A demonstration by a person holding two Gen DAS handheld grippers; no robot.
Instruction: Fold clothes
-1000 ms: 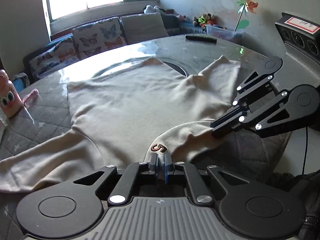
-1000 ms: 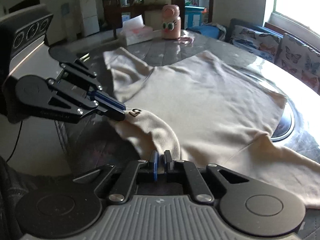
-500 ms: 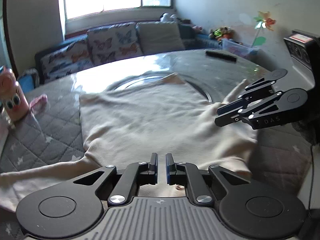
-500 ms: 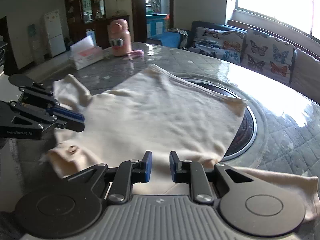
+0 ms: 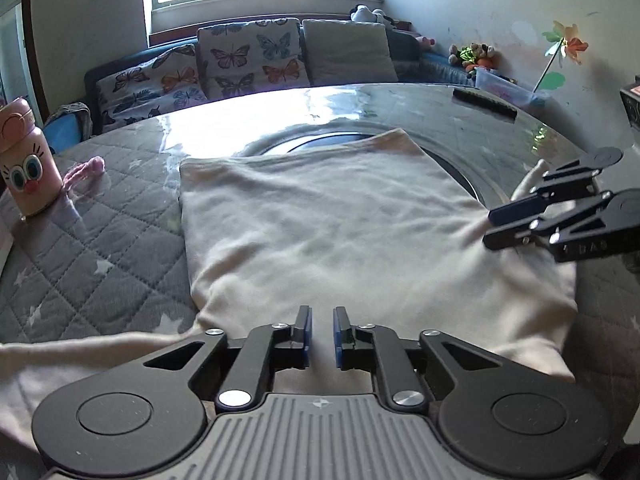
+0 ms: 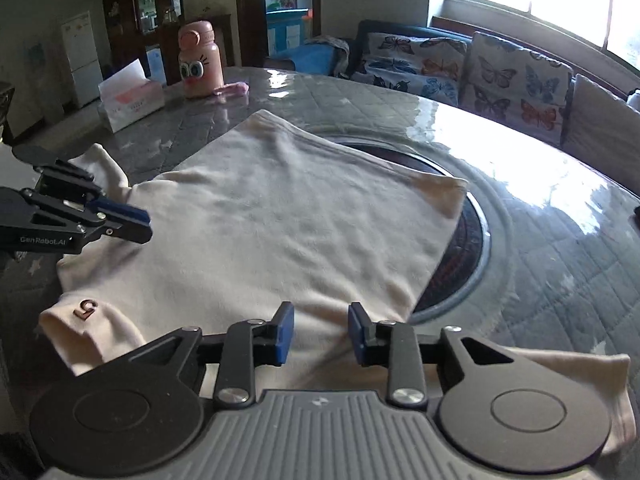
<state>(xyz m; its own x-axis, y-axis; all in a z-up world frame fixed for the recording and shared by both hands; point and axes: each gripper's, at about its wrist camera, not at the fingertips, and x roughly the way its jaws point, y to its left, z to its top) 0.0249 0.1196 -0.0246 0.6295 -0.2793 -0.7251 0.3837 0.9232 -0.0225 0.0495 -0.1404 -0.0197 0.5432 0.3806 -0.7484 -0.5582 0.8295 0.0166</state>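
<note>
Cream top (image 5: 320,232) lying flat mid-bench (image 5: 100,248), one fold seemingly laid, sleeves still trailing out beside the body and awaiting folding; left gripper (image 5: 319,332) and right gripper (image 6: 319,334) hovering over its near edge, jaws of both opening, spread and pinching nothing

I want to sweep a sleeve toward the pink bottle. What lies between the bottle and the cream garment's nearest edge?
In the left wrist view, a small pink strap-like item lies beside the pink bottle; otherwise only table cover up to the cream garment.
</note>
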